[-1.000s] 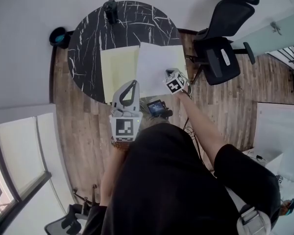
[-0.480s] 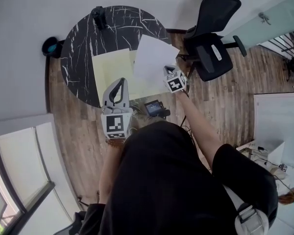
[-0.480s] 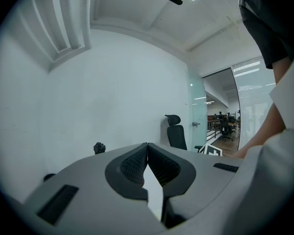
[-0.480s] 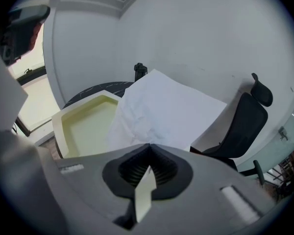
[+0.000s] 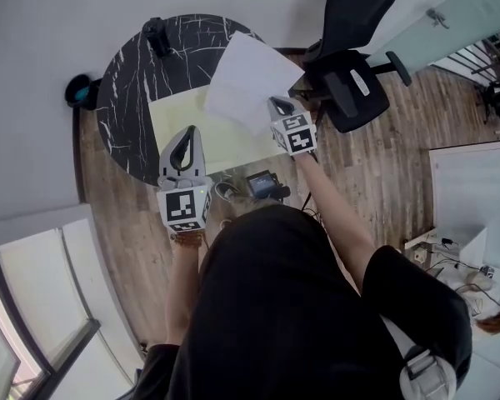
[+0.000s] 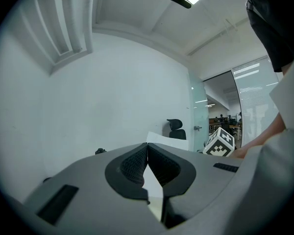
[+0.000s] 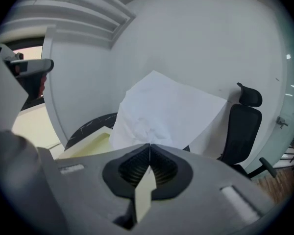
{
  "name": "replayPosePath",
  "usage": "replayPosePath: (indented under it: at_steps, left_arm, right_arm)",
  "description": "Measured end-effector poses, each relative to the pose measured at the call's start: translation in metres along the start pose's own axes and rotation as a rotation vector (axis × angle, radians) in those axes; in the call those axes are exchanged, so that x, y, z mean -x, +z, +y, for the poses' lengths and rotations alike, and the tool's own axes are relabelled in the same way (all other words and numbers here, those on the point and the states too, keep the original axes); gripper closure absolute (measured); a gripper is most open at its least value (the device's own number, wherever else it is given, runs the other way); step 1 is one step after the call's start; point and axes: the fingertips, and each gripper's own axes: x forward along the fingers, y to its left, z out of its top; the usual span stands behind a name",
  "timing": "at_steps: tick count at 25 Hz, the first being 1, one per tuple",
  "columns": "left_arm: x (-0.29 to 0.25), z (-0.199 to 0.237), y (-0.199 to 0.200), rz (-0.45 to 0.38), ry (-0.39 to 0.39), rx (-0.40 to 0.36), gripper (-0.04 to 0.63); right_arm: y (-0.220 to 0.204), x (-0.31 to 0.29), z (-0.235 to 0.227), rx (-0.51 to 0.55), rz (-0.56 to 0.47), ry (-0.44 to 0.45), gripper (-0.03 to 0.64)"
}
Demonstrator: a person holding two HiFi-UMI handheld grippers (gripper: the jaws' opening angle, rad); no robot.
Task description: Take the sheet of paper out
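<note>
White sheet of paper [image 5: 250, 77]: held up in the upper middle of the head view, tilted and clear of everything below. One corner reaches over the dark chair [image 5: 354, 82] at the upper right.
Right tool [image 5: 277, 105]: pressed together on the near edge of the sheet. Its own view shows the paper crumpling slightly where it enters the tool [image 7: 149, 145] and fanning out above [image 7: 171, 114].
Left tool [image 5: 186, 132]: tips pressed together [image 6: 147, 145]. It sits at the near edge of the yellow folder, left of centre in the head view. I see nothing clamped in it, though the pale patch showing through the gap lower down is hard to read; it is probably just what lies beyond.
Yellow folder [image 5: 183, 119]: lies flat on the black marbled surface [image 5: 133, 82], below and left of the sheet. In the right tool's view it shows at the lower left [image 7: 85, 143].
Done so far: the sheet looks fully free of the folder, with no edge tucked in or touching it.
Left to do: by my reading little, only to carry the sheet aside and set it down somewhere. The pictures do not show where that place is.
Risk: the grip takes one edge only, so the loose sheet may flap or crease further.
</note>
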Motion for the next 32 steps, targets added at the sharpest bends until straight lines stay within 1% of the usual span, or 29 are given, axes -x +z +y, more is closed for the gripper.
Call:
replayPosePath:
  at_steps: [4, 9, 12, 17, 21, 24, 28, 32]
  left_arm:
    - [0.003, 0.007, 0.013, -0.027, 0.014, -0.009, 0.592]
    - [0.008, 0.009, 0.029, -0.058, 0.022, -0.019, 0.592]
    - [0.013, 0.008, 0.039, -0.077, 0.026, -0.020, 0.592]
    - [0.024, 0.001, 0.066, -0.154, 0.037, -0.034, 0.592]
    - [0.027, -0.005, 0.084, -0.188, 0.037, -0.043, 0.592]
    - [0.028, -0.009, 0.091, -0.206, 0.042, -0.040, 0.592]
    - [0.033, -0.015, 0.098, -0.229, 0.048, -0.054, 0.592]
    - [0.042, -0.018, 0.101, -0.238, 0.059, -0.074, 0.592]
  right_arm:
    - [0.040, 0.021, 0.012, -0.076, -0.102, 0.032, 0.620]
    - [0.089, 0.049, 0.031, -0.063, -0.224, 0.053, 0.620]
    - [0.112, 0.067, 0.041, -0.068, -0.287, 0.068, 0.619]
    - [0.148, 0.103, 0.052, -0.111, -0.399, 0.094, 0.620]
    - [0.177, 0.134, 0.065, -0.089, -0.491, 0.105, 0.620]
    - [0.190, 0.156, 0.072, -0.067, -0.547, 0.104, 0.620]
    - [0.199, 0.179, 0.075, -0.043, -0.598, 0.108, 0.620]
    - [0.203, 0.197, 0.072, -0.048, -0.639, 0.098, 0.620]
